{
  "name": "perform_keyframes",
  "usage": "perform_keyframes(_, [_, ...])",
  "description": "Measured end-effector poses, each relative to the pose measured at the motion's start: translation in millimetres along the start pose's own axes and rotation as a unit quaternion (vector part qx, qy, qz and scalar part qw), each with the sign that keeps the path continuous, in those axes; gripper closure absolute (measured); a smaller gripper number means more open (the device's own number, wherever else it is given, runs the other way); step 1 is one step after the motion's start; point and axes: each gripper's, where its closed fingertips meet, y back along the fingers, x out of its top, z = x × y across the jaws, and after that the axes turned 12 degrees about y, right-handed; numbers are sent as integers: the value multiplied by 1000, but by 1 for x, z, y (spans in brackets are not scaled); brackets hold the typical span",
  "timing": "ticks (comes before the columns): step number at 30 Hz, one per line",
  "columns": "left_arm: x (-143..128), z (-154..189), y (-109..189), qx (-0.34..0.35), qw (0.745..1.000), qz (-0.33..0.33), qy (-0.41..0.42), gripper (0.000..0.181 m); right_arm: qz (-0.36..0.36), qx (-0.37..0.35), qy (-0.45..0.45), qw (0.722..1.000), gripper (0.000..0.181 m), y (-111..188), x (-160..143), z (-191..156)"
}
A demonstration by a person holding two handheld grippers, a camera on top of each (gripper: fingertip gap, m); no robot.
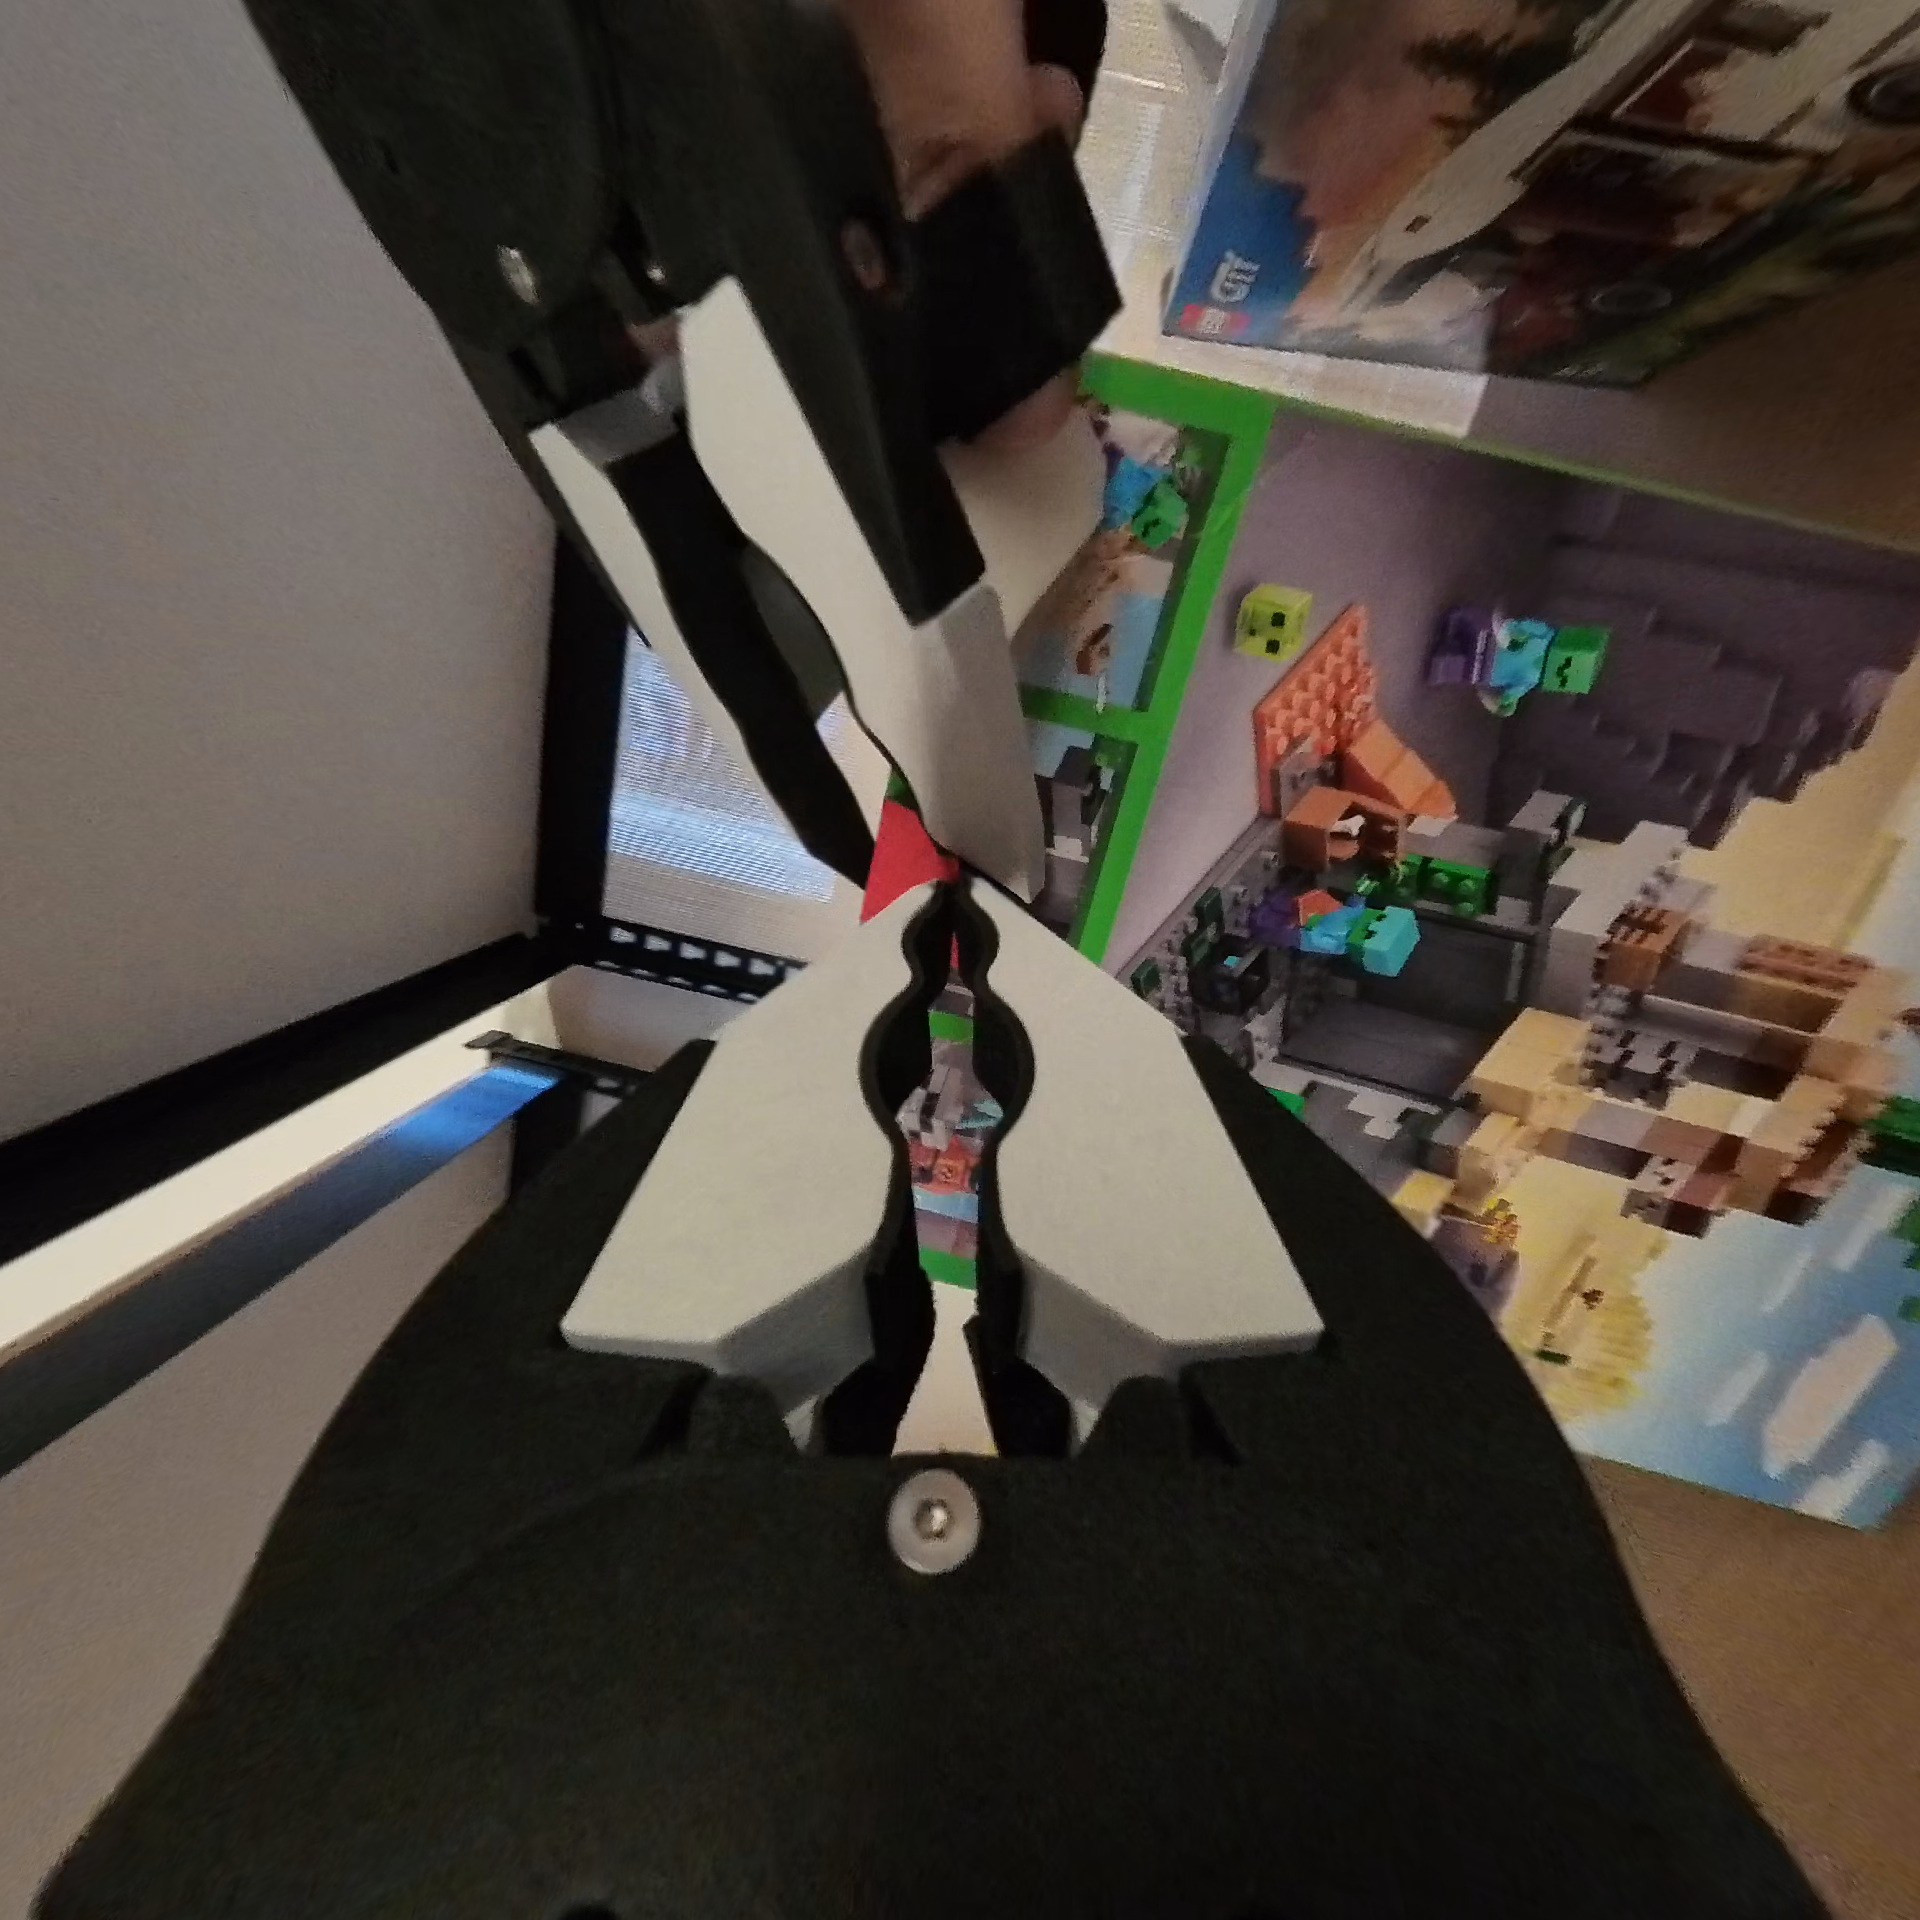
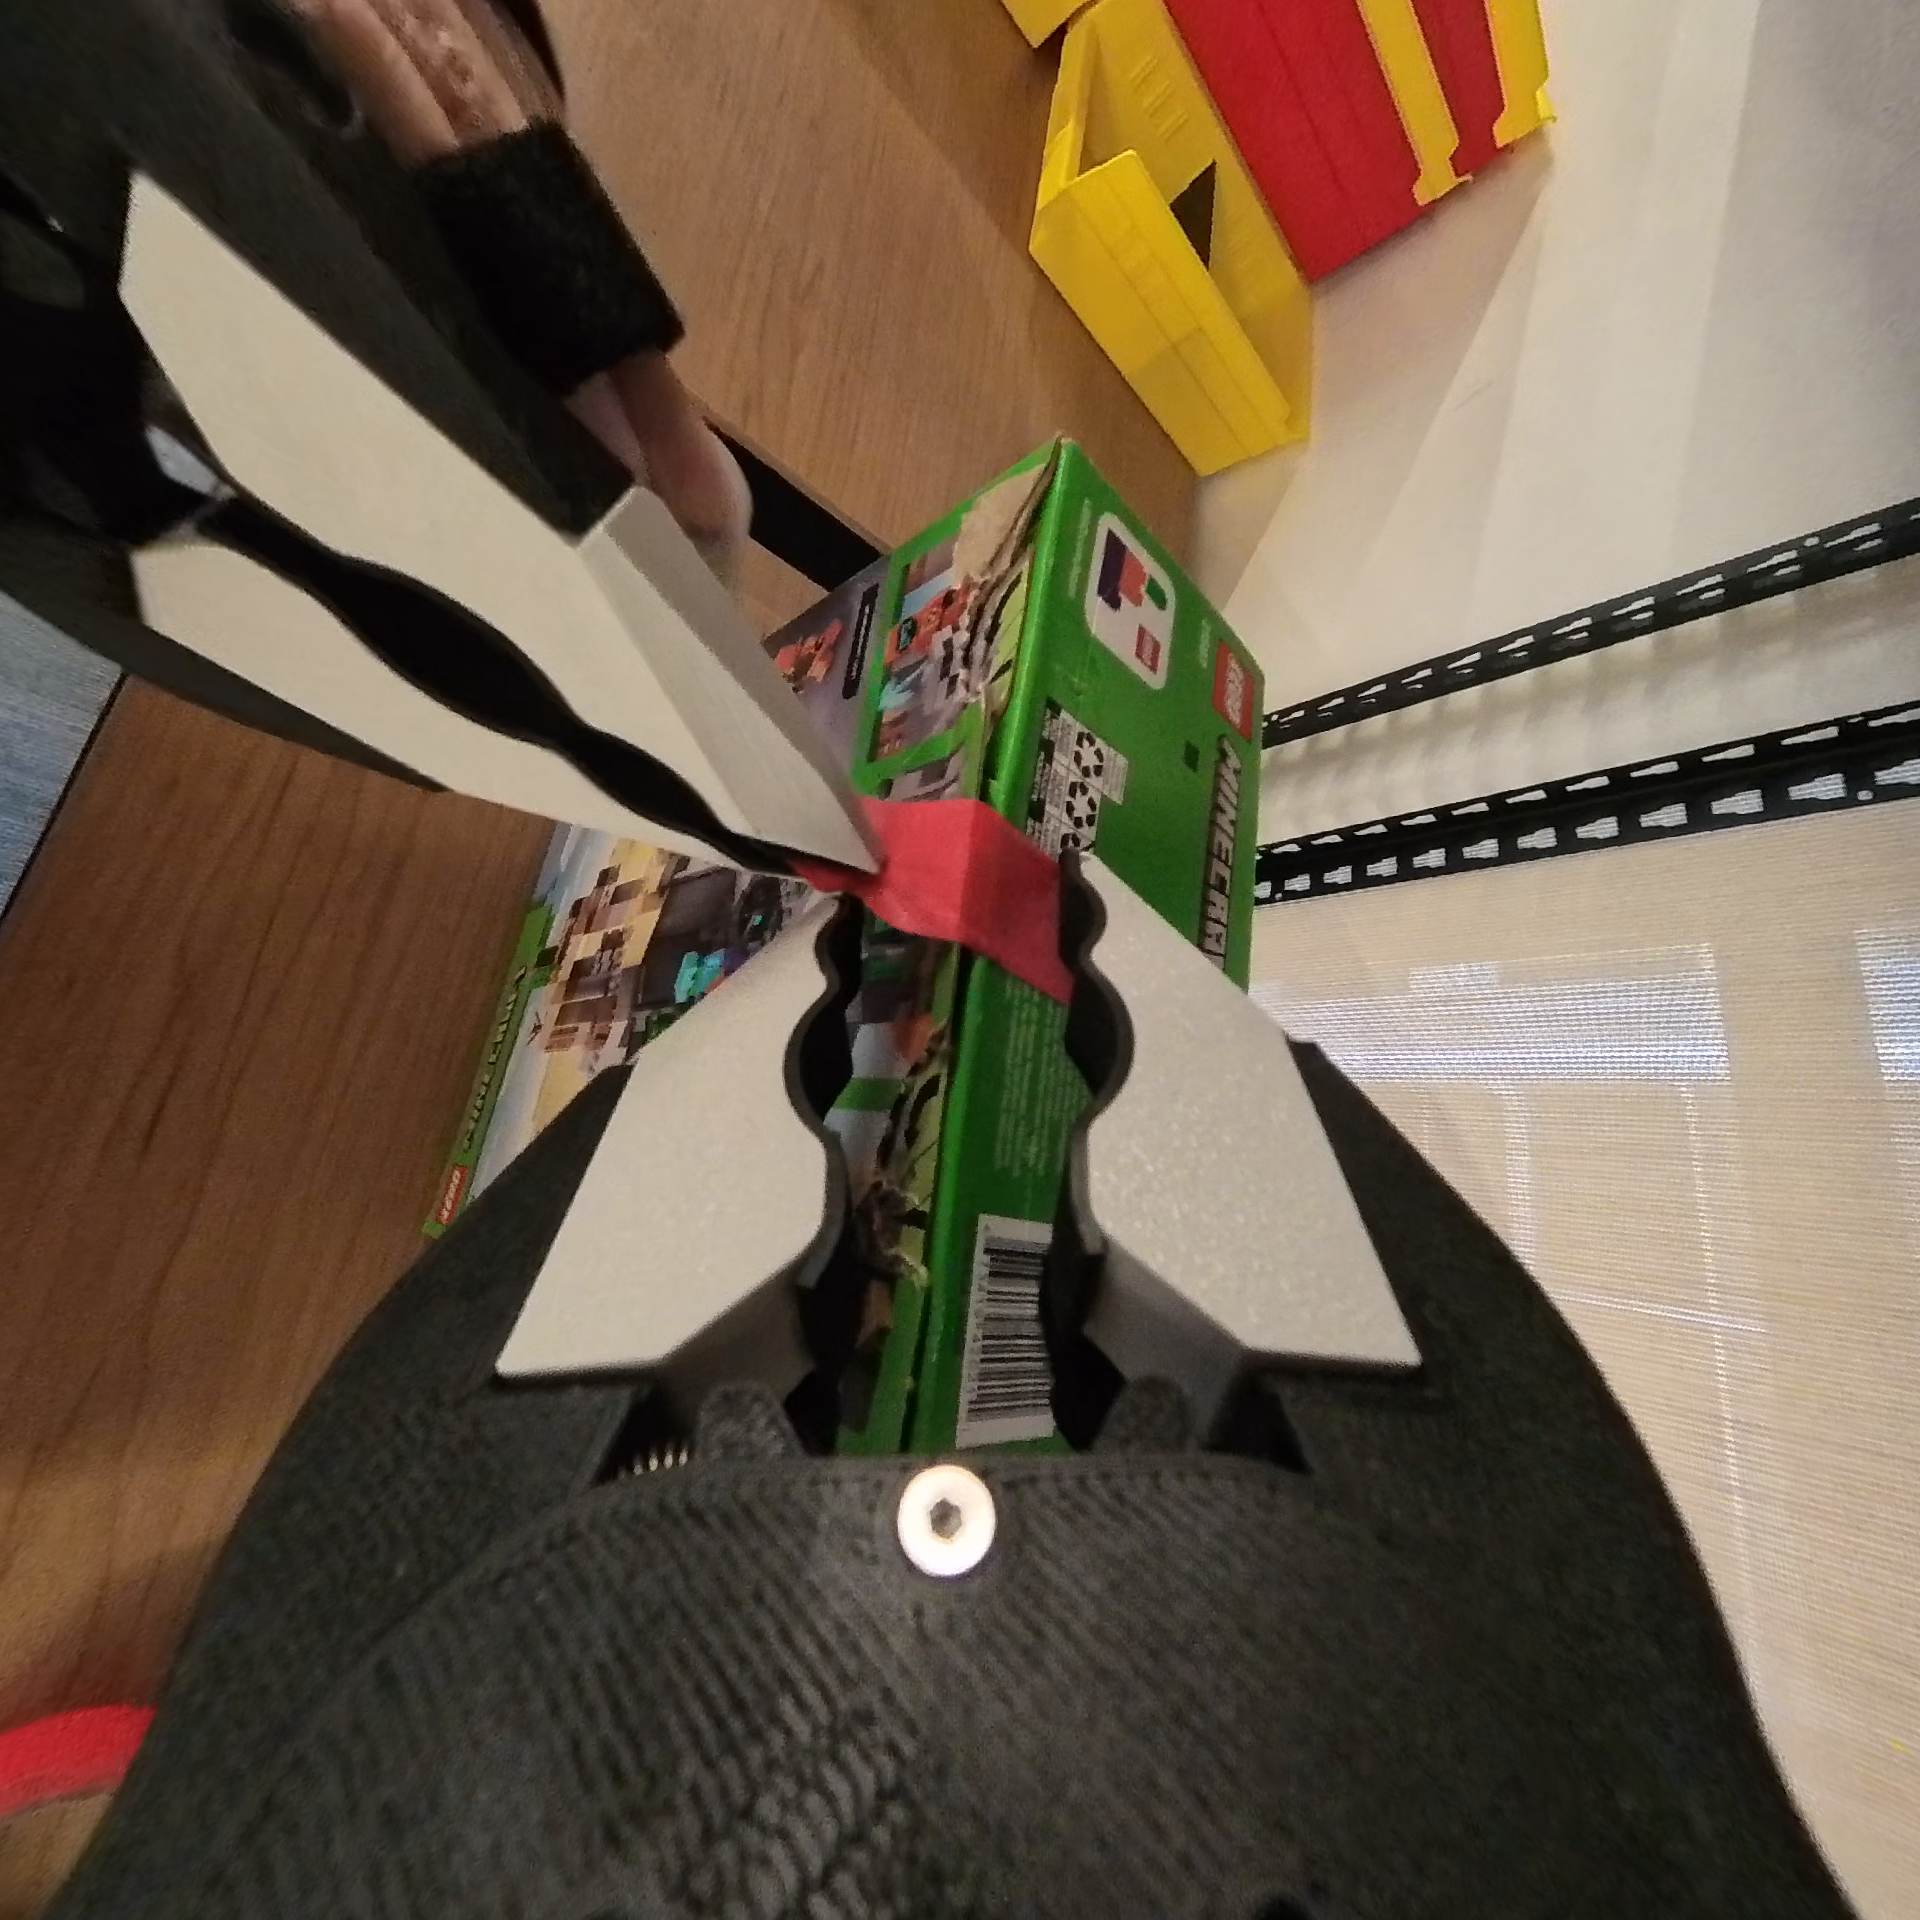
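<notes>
Red ribbon [image 2: 961,883] crosses the green box [image 2: 1049,727]; my left tongs [image 2: 821,862] pinch it, my right tongs [image 2: 961,920] stand wide around the box.

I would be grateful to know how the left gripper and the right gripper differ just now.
The left gripper is shut, while the right gripper stands open. The left gripper pinches one end of the red strip at its tips. The right gripper only has the strip crossing its gap, against one finger. Both have white fingers on black bodies and meet tip to tip before the green toy box.
</notes>
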Motion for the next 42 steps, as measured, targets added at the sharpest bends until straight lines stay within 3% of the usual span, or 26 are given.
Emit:
perform_keyframes(8, [-4, 0, -9, 53, 997, 21, -50, 181, 8, 36, 10, 999, 122, 1, 2, -10])
perform_keyframes(13, [-6, -1, -11, 92, 992, 28, -82, 181, 35, 78, -51, 995, 114, 5, 7, -13])
perform_keyframes(18, [-6, -2, -10, 118, 989, 38, -85, 181, 70, 104, -121, 985, 124, 7, 10, -6])
perform_keyframes(28, [-7, -3, -10, 154, 982, 50, -93, 181, 75, 150, -146, 975, 124, 10, 12, -5])
perform_keyframes(34, [-8, 0, -8, 184, 978, 48, -89, 181, 73, 135, -183, 971, 153, 6, 6, 8])
perform_keyframes(38, [-10, 6, -8, 179, 980, 46, -79, 181, 65, 119, -173, 976, 155, 5, 5, 9])
perform_keyframes(42, [-13, 26, -7, 118, 991, 48, -38, 181, 36, 88, -117, 989, 154, 4, 2, 8])
